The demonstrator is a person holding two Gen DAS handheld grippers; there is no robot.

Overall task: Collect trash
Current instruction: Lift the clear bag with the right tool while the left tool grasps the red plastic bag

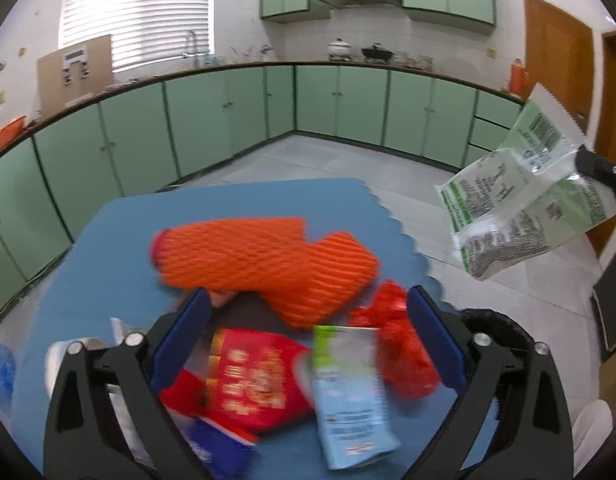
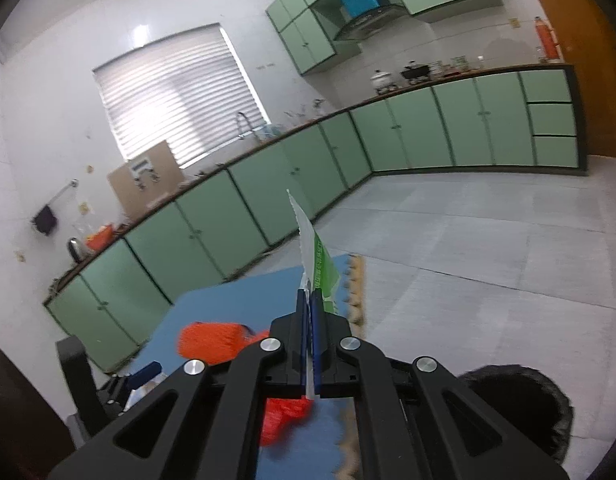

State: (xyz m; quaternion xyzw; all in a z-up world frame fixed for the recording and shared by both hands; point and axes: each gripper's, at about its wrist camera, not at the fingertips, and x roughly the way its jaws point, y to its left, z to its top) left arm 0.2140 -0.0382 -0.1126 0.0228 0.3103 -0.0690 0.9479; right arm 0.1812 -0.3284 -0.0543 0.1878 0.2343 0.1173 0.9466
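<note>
My left gripper [image 1: 308, 304] is open and empty above a blue foam mat [image 1: 107, 264] strewn with trash: an orange foam net sleeve [image 1: 263, 260], a red snack packet [image 1: 251, 380], a light blue and green wrapper [image 1: 348, 392] and a crumpled red wrapper [image 1: 404, 348]. My right gripper [image 2: 309, 300] is shut on a green and white snack bag [image 2: 316, 256], held in the air. In the left wrist view that bag [image 1: 524, 196] hangs at the right, above the floor, pinched by the right gripper's black tip [image 1: 596, 168].
A black bin [image 2: 520, 404] stands at the mat's right edge, low in both views [image 1: 496, 324]. Green cabinets [image 1: 227, 108] line the far walls. Grey tiled floor [image 2: 468, 240] lies beyond the mat. A wooden door [image 1: 556, 68] is at right.
</note>
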